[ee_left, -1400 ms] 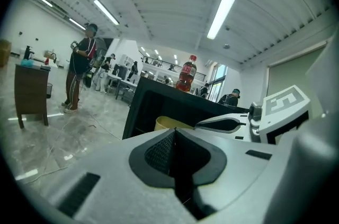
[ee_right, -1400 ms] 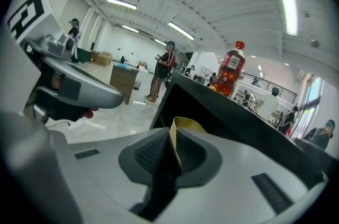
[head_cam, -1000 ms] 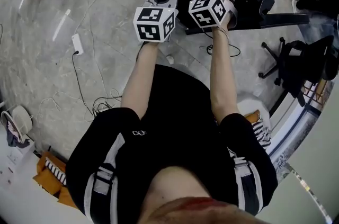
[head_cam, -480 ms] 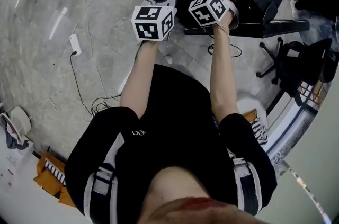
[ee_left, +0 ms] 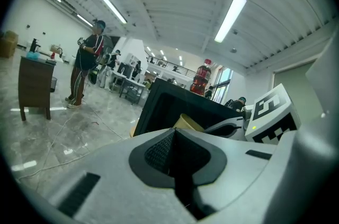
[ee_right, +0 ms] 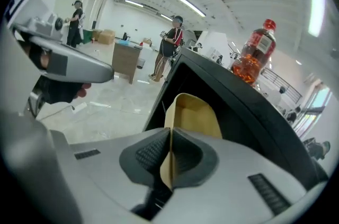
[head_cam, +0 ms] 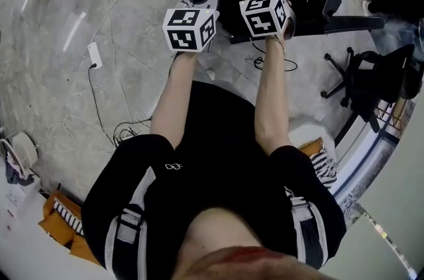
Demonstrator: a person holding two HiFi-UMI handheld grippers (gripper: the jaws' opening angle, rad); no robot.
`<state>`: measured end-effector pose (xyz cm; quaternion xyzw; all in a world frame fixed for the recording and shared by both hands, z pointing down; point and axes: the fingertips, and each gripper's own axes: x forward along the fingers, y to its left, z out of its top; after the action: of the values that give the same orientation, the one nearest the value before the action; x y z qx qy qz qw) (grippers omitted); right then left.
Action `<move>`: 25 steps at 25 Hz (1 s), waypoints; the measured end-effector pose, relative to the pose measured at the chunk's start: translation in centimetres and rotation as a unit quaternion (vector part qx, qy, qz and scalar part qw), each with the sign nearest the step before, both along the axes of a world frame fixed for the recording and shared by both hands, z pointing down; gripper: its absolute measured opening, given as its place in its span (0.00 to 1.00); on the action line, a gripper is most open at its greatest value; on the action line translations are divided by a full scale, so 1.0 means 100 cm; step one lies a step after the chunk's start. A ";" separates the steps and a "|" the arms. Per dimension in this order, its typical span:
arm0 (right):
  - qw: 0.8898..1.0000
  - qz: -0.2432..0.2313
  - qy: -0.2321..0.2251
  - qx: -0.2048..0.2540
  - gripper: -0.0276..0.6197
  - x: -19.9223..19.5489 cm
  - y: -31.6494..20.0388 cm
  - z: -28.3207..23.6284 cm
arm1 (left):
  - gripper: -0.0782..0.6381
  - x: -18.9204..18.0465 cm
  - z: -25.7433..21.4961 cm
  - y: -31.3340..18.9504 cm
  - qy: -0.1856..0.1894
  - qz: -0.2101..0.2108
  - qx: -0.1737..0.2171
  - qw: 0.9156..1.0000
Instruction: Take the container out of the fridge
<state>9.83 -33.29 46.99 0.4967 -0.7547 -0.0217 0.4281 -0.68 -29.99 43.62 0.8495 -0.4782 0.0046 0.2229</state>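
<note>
Tan cardboard is what the right gripper (ee_right: pixel 170 150) has hold of: its jaws are pressed together on one thin side wall of the container (ee_right: pixel 194 114), with only the sheet of card between the pads. In the right gripper view the container sits at centre frame, its open top facing the camera, against the dark mouth of the black fridge (ee_right: pixel 249 112). Whether its far end has fully cleared the opening cannot be told. A red bottle (ee_right: pixel 257 53) stands on top of the fridge, at the upper right of that view.

The left gripper (ee_left: pixel 175 153) hangs just beside the other, to its left in the head view, jaws fully closed on nothing.

The step in hand looks to be the draw-out itself. A single pinch on a thin card wall is a weak hold; the wall may buckle or tear if the container carries weight. A steady, straight pull toward the person, keeping the open top level, would suit best. Opening the idle left gripper and taking the opposite wall would spread the load. The container's upper rim should stay clear of the fridge's top edge, so the bottle above is not jolted.
</note>
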 end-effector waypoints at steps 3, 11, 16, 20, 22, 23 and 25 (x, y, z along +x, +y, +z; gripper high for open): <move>0.999 0.003 -0.053 0.009 0.07 -0.001 0.026 -0.011 | 0.12 0.005 -0.007 0.018 -0.006 -0.003 0.007 1.000; 0.930 0.000 -0.363 0.048 0.07 -0.009 0.082 -0.054 | 0.12 0.003 -0.037 0.066 -0.034 -0.017 0.047 0.998; 0.880 -0.017 -0.467 0.088 0.07 -0.006 0.106 -0.088 | 0.12 -0.005 -0.056 0.082 -0.043 -0.028 0.070 0.996; 0.854 -0.026 -0.511 0.098 0.07 0.000 0.120 -0.101 | 0.12 -0.002 -0.071 0.090 -0.046 -0.028 0.089 0.995; 0.844 -0.031 -0.524 0.107 0.07 0.002 0.126 -0.107 | 0.12 0.002 -0.075 0.094 -0.047 -0.024 0.095 0.994; 0.842 -0.034 -0.527 0.111 0.07 0.003 0.128 -0.109 | 0.12 0.003 -0.077 0.095 -0.047 -0.023 0.098 0.994; 0.839 -0.037 -0.531 0.115 0.07 0.006 0.131 -0.111 | 0.12 0.007 -0.079 0.097 -0.048 -0.021 0.102 0.993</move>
<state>10.40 -20.18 35.87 0.4494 -0.8762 0.1431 -0.0994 0.07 -20.30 35.76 0.8566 -0.5036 -0.0082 0.1120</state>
